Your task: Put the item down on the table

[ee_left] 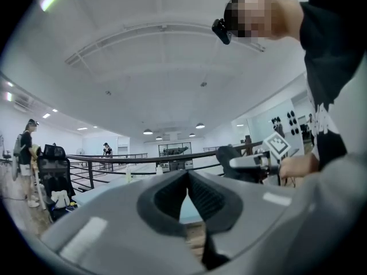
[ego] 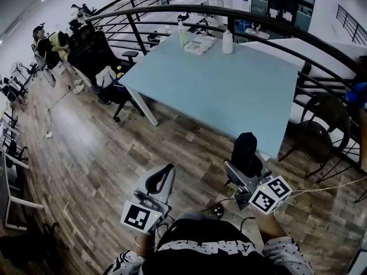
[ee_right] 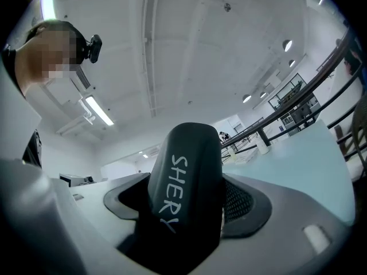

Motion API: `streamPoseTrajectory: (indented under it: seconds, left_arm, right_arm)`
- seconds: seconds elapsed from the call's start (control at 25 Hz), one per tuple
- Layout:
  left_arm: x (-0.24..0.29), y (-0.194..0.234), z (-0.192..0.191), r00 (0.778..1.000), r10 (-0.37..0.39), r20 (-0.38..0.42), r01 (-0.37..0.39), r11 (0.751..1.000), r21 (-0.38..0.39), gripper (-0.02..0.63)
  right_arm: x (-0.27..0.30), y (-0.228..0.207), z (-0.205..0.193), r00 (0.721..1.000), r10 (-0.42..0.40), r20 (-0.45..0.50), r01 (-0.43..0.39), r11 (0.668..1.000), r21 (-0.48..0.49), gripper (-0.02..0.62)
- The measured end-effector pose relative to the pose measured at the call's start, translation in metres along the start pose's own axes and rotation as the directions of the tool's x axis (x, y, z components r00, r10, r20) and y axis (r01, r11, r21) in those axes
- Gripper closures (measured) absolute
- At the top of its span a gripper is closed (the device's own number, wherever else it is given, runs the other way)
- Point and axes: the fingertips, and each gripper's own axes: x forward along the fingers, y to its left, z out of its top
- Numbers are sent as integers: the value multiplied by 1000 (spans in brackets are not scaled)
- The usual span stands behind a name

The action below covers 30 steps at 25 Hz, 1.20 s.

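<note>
Placement had not happened yet, by my judgement. At the lower left of the head view my left gripper [ego: 165, 175] hung above the wooden floor [ego: 97, 153] with its jaws pressed together on nothing. Its own view showed the 2 pads [ee_left: 166, 199] meeting, with no thing between them.

To its right, at lower centre, my right gripper [ego: 245, 173] was clamped on the black item [ego: 245, 149], a rounded dark case with pale lettering. The item stood up out of the jaws in the air, short of the near edge of the light blue table [ego: 229, 96] and not touching it.

What was left, I reckoned, was the whole job: carry the item over the bare tabletop, lower it and let go.

As for containers, 2 bottles stood at the table's far end, in the upper middle of the frame. A slim pale bottle [ego: 182, 34] was on the left and a white bottle [ego: 227, 42] on the right, with a flat packet [ego: 199, 44] between them. Whether either bottle held anything I could not tell.
</note>
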Motion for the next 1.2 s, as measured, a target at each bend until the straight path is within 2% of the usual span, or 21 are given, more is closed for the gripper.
streamPoseTrajectory:
  seconds: [0.36, 0.72, 0.92, 1.2]
  left_arm:
    - [-2, -1, 3, 1000, 11, 5, -11, 1000, 15, 606]
    - [34, -4, 3, 998, -50, 32, 50, 999, 2, 606]
    - [66, 7, 4, 994, -103, 42, 104, 995, -5, 606]
    - [93, 49, -1, 992, -123, 30, 124, 992, -28, 606]
  right_arm:
    - [-5, -1, 5, 1000, 1, 15, -1, 1000, -5, 221]
    - [-10, -29, 16, 998, -60, 18, 60, 998, -21, 221]
    - [2, -50, 24, 994, -103, 32, 103, 994, -18, 221]
    - [45, -62, 31, 991, -128, 29, 128, 992, -11, 221]
